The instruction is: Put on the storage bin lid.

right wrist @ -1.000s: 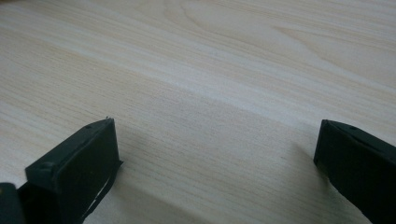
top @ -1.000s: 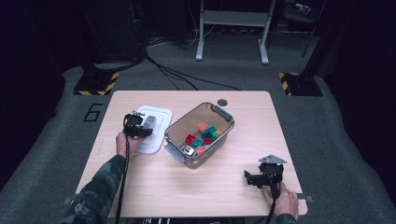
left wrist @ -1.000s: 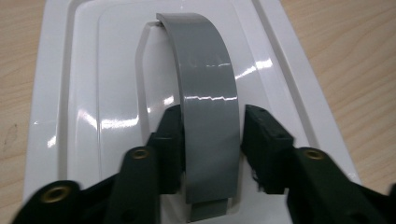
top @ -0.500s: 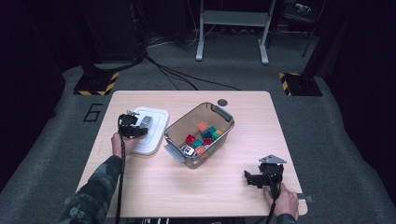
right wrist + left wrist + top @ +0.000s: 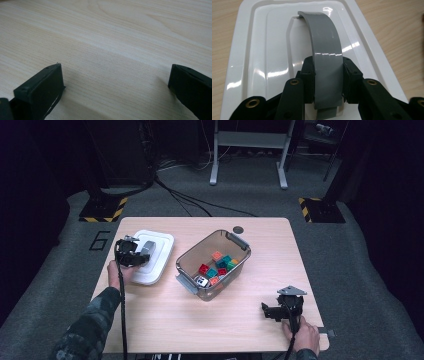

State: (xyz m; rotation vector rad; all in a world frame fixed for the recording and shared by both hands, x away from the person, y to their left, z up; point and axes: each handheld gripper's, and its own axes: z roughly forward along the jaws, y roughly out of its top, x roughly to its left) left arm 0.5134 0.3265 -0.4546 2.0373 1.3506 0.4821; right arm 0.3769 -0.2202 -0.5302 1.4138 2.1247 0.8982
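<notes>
A white lid (image 5: 155, 255) lies flat on the table at the left, with a grey handle (image 5: 325, 55) arching up from its middle. My left gripper (image 5: 145, 252) is over the lid and shut on that grey handle; in the left gripper view the jaws press both sides of the handle band, my left gripper (image 5: 327, 83) low on it. A clear plastic bin (image 5: 215, 262) with grey latches stands in the table's middle, holding several coloured blocks (image 5: 217, 265). My right gripper (image 5: 272, 312) rests low at the near right corner, open, its jaws wide apart over bare wood (image 5: 112, 62).
The wooden table (image 5: 165, 320) has a small dark round hole (image 5: 238, 229) near its far edge. Dark carpet surrounds it, with a metal stand (image 5: 247, 150) and yellow-black striped floor plates (image 5: 102, 212) beyond.
My left gripper with the person's hand has shifted slightly left and nearer on the lid. The right gripper has not moved.
</notes>
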